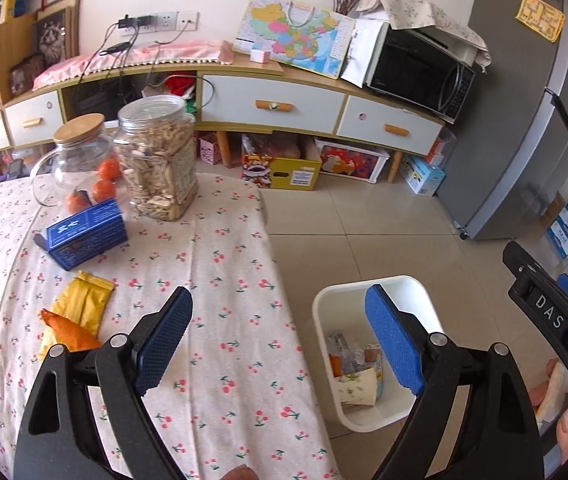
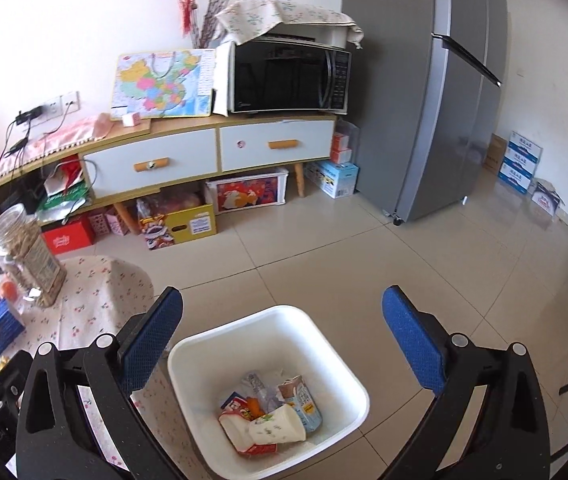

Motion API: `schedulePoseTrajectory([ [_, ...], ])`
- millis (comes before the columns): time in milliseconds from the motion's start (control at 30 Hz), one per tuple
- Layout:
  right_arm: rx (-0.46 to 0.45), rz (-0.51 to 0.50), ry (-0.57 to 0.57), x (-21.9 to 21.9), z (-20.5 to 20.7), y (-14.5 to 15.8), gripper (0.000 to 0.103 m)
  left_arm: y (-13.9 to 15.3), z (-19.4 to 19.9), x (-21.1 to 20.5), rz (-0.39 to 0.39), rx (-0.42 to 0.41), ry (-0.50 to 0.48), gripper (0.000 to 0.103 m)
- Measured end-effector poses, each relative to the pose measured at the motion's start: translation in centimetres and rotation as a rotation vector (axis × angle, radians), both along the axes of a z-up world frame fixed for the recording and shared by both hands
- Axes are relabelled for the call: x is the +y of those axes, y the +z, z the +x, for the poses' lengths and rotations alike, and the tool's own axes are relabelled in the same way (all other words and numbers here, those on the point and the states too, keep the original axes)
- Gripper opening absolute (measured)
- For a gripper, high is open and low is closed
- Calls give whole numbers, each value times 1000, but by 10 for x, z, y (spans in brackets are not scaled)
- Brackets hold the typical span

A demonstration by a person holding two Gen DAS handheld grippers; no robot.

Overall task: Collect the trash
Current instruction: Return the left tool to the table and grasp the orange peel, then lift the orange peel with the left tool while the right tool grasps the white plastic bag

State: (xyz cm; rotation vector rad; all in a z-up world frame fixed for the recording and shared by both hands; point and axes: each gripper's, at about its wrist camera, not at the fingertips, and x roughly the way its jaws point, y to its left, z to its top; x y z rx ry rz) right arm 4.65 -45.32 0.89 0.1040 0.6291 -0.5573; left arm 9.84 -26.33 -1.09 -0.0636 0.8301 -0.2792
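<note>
A white trash bin (image 1: 388, 286) stands on the floor beside the table; it also shows in the right wrist view (image 2: 199, 352). It holds a paper cup (image 2: 277, 428), a drink carton (image 2: 302, 398) and other wrappers. My right gripper (image 2: 281, 342) is open and empty directly above the bin. My left gripper (image 1: 279, 340) is open and empty over the table's right edge. A yellow packet (image 1: 83, 304) and an orange wrapper (image 1: 69, 330) lie on the floral tablecloth (image 1: 211, 264), left of the left gripper.
A blue box (image 1: 83, 232), a jar of seeds (image 1: 157, 156) and a glass jug with oranges (image 1: 79, 164) stand at the table's far side. A cabinet with a microwave (image 2: 288, 76), boxes under it and a grey fridge (image 2: 424, 80) line the wall beyond tiled floor.
</note>
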Motion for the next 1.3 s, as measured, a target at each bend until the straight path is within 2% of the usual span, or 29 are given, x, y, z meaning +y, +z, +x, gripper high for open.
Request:
schedulePoseTrajectory([
  [200, 23, -62, 117, 53, 11, -5, 96, -8, 4, 47, 34, 16, 99, 86],
  [400, 64, -47, 206, 90, 27, -16, 96, -21, 9, 94, 50, 52, 183, 86],
  [533, 98, -31, 257, 110, 35, -24, 96, -43, 18, 128, 61, 135, 257, 85],
  [700, 109, -34, 290, 125, 42, -28, 96, -76, 35, 167, -16, 281, 347, 72],
  [767, 116, -28, 297, 127, 45, -30, 96, -85, 42, 174, -32, 319, 355, 65],
  [900, 138, 6, 304, 129, 50, -36, 96, -101, 54, 178, -64, 386, 373, 59],
  [967, 151, 34, 306, 129, 53, -39, 96, -111, 58, 180, -79, 425, 380, 52],
  [1000, 157, 50, 307, 129, 54, -41, 96, -114, 60, 180, -76, 432, 385, 51],
  [1067, 177, 90, 314, 131, 57, -44, 96, -115, 61, 180, -58, 425, 386, 39],
  [1167, 220, 152, 342, 138, 63, -53, 96, -112, 60, 182, -61, 414, 348, 29],
  [1300, 282, 242, 391, 155, 72, -67, 96, -102, 54, 194, -43, 382, 311, 20],
])
